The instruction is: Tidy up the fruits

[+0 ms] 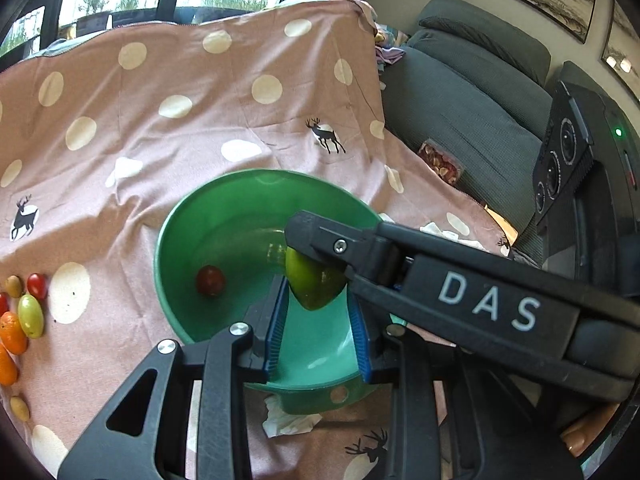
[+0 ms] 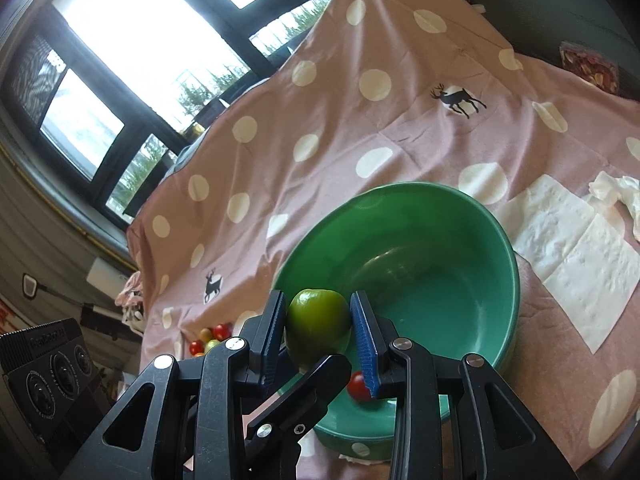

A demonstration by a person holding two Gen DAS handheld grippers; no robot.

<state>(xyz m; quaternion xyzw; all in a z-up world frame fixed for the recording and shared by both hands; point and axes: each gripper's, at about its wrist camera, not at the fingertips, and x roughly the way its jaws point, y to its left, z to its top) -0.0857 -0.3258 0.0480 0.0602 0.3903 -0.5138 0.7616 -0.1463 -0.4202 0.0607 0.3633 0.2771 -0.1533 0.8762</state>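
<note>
One green fruit [image 2: 318,326] sits clamped in the right gripper [image 2: 320,336] directly over the green bowl [image 2: 496,300] (left gripper [image 1: 318,328] pinches its rim).

Pink polka-dot cloth [image 1: 192,120] with deer prints, white paper towel [image 2: 576,256], grey sofa [image 1: 460,108], windows [image 2: 140,40].

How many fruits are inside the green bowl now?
1: a red tomato lies on the bowl floor. The green fruit is over it in the right gripper.

one green bowl [image 2: 460,216], two fruits inside
</note>
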